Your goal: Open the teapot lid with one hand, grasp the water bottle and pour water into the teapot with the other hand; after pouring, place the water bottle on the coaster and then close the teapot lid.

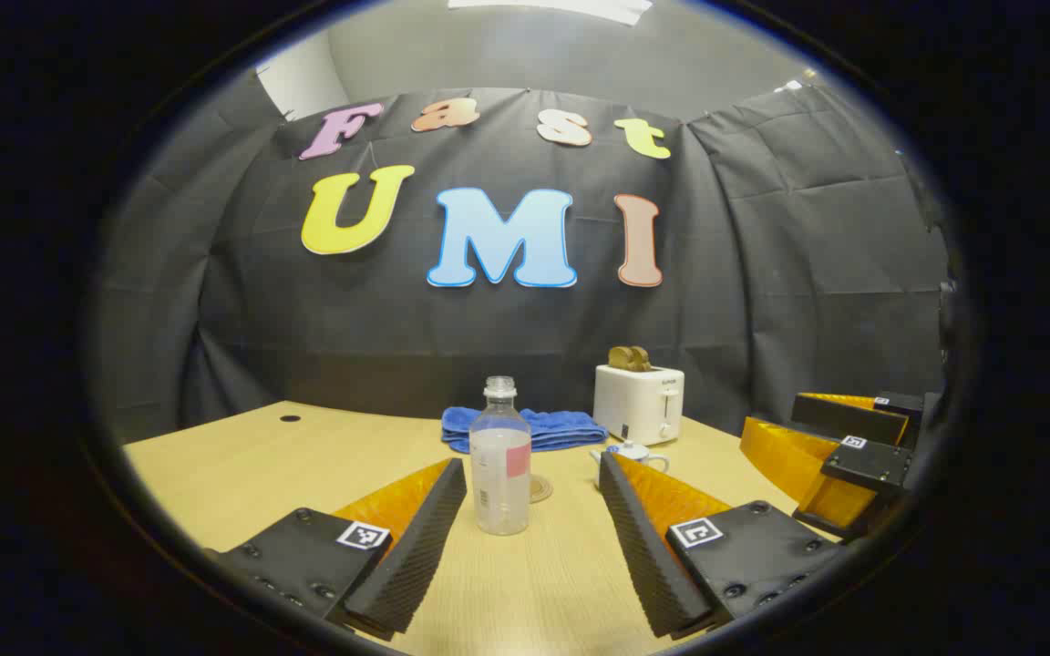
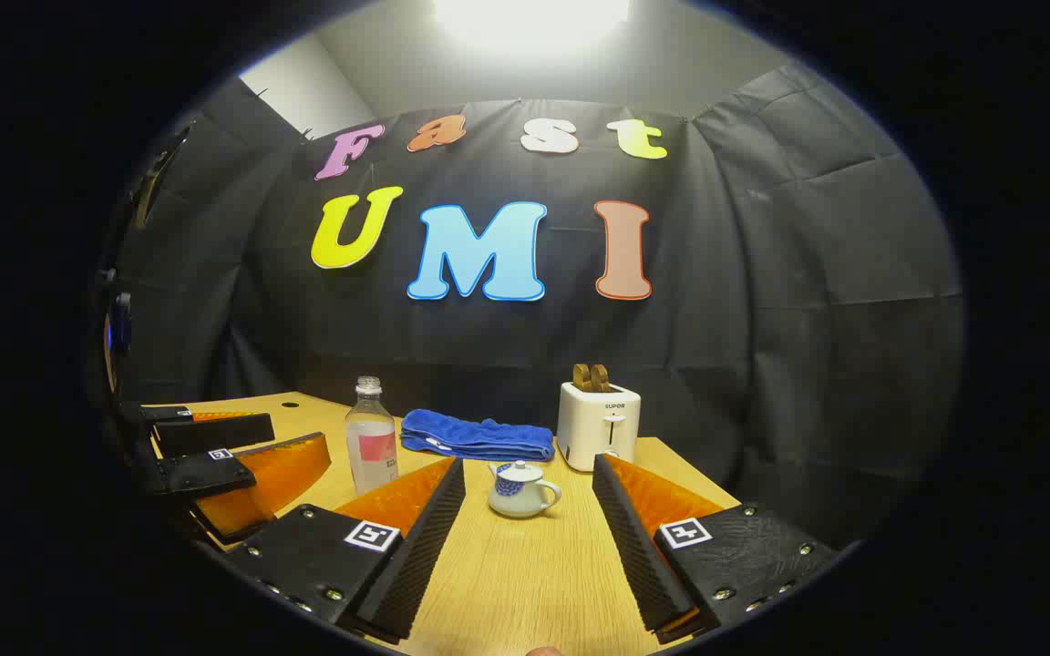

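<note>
Capless water bottle about half full, upright; teapot lidded at its 3 o'clock. Left gripper, right gripper both gape, empty.

At the back of the wooden table sits a white toaster, two brown slices of toast poking up out of its slots. Just to its left lies a folded blue towel, stretched flat along the far edge. Behind both hangs the black cloth wall, creased and draped.
</note>
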### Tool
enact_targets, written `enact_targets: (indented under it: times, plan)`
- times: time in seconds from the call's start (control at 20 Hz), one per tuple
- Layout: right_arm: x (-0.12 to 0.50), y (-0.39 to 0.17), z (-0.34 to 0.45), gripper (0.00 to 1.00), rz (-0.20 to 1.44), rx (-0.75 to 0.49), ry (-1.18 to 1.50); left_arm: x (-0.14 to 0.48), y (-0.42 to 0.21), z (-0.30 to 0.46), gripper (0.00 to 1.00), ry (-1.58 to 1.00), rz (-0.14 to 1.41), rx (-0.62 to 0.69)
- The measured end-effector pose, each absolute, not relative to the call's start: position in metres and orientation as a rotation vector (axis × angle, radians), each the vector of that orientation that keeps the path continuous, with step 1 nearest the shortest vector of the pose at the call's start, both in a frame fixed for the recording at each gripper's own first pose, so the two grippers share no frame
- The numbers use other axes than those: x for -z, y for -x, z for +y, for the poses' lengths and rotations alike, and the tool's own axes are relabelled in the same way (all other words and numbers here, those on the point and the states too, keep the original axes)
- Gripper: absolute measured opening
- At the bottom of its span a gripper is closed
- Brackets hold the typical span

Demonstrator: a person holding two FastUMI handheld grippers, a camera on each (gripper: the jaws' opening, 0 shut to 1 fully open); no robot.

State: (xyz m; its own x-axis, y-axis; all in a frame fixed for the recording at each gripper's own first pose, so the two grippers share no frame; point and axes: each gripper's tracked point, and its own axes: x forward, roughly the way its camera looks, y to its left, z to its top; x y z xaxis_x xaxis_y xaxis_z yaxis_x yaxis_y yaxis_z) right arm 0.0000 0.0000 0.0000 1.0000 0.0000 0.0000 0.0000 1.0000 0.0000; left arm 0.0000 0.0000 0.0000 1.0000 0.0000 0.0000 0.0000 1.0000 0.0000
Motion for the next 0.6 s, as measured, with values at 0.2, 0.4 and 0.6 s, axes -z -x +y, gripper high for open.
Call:
enact_targets:
  times: [0.2,0.4,0.6]
  plan:
    - [-0.003,-0.003,0.003,0.88,0.0,-0.003,-0.005,-0.002,0.001,0.003,0.99,0.007,-0.005,-0.001]
    - [-0.011,-0.008,0.01,0.88,-0.003,-0.024,-0.003,-0.003,-0.002,0.007,0.99,-0.002,0.002,0.001]
    - [-0.032,-0.017,0.018,0.88,-0.033,-0.063,0.001,-0.004,-0.011,0.006,0.99,-0.014,0.012,0.02]
